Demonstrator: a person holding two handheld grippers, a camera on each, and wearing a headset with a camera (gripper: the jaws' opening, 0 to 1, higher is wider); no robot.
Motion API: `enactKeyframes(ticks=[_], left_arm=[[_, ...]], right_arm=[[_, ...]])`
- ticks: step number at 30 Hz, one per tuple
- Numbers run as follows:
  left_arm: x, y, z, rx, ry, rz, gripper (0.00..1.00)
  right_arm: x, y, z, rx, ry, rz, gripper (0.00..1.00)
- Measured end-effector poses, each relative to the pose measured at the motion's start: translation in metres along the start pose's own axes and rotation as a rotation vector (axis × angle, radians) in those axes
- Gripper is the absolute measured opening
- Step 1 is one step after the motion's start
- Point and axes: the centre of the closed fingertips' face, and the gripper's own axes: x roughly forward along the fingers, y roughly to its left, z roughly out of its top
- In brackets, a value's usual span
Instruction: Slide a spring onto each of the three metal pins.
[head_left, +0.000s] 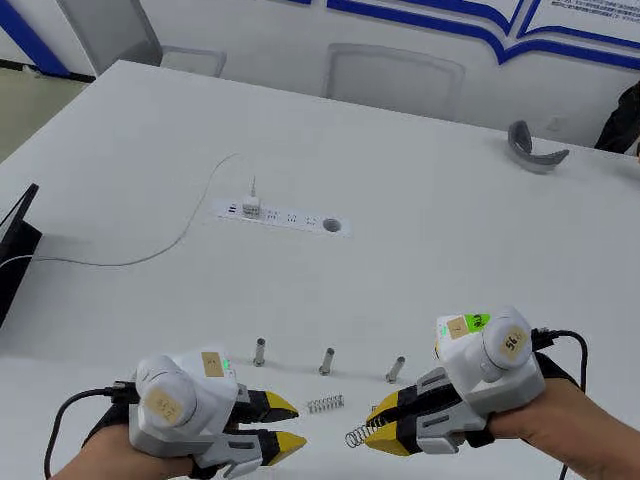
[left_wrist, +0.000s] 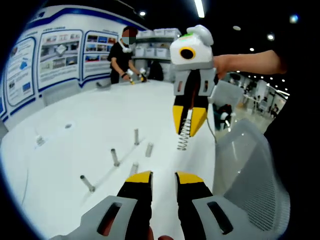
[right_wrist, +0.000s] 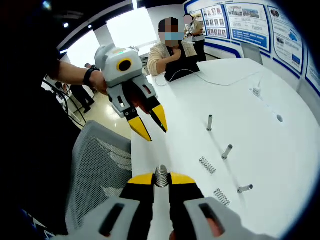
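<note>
Down at five o'clock over the table (head_left: 420, 250), right gripper (head_left: 378, 427) clamps one spring (head_left: 358, 433) by its end: light, squashy, I reckon, so leave the bore clear. Left gripper (head_left: 290, 423) gapes empty; pins (head_left: 327, 361) stand at twelve.

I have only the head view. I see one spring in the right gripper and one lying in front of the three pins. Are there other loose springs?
Observer: Yes. The right gripper view shows one spring and a second spring lying on the table, both beside the pins.
Operator: Is anything caught in the left gripper?
Observer: No. In the left gripper view the left gripper is open and the gap between its jaws is empty.
Operator: Is somebody else at this table?
Observer: Yes. The right gripper view shows a person sitting at the far end of it.
</note>
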Motion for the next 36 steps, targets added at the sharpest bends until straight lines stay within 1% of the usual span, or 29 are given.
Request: enactKeyframes(ticks=[3,5,9,12,15,19,22,28,32,36], left_arm=[[-0.003,0.006,-0.004,-0.007,0.004,0.026,0.2],[-0.005,0.012,-0.005,-0.023,-0.004,0.051,0.2],[-0.011,0.022,-0.009,-0.04,-0.003,0.09,0.23],[-0.015,0.03,-0.017,-0.059,0.005,0.117,0.25],[-0.02,0.037,-0.021,-0.087,-0.001,0.147,0.25],[-0.025,0.047,-0.029,-0.118,-0.002,0.19,0.29],[-0.03,0.054,-0.036,-0.141,0.001,0.222,0.32],[-0.04,0.067,-0.045,-0.176,0.002,0.268,0.37],[-0.047,0.075,-0.048,-0.204,-0.01,0.295,0.38],[-0.052,0.082,-0.052,-0.226,-0.013,0.321,0.41]], right_arm=[[0.003,-0.003,-0.002,0.01,0.002,-0.003,0.12],[0.005,-0.007,-0.003,0.013,0.011,-0.019,0.12],[0.007,-0.017,-0.006,0.032,0.023,-0.045,0.12],[0.008,-0.024,-0.008,0.031,0.04,-0.057,0.12],[0.009,-0.03,-0.008,0.039,0.042,-0.062,0.12],[0.013,-0.037,-0.008,0.047,0.051,-0.066,0.12],[0.016,-0.042,-0.007,0.048,0.06,-0.066,0.12],[0.023,-0.053,-0.001,0.048,0.075,-0.068,0.12],[0.028,-0.059,0.004,0.05,0.09,-0.07,0.12],[0.032,-0.062,0.01,0.047,0.093,-0.065,0.12]])
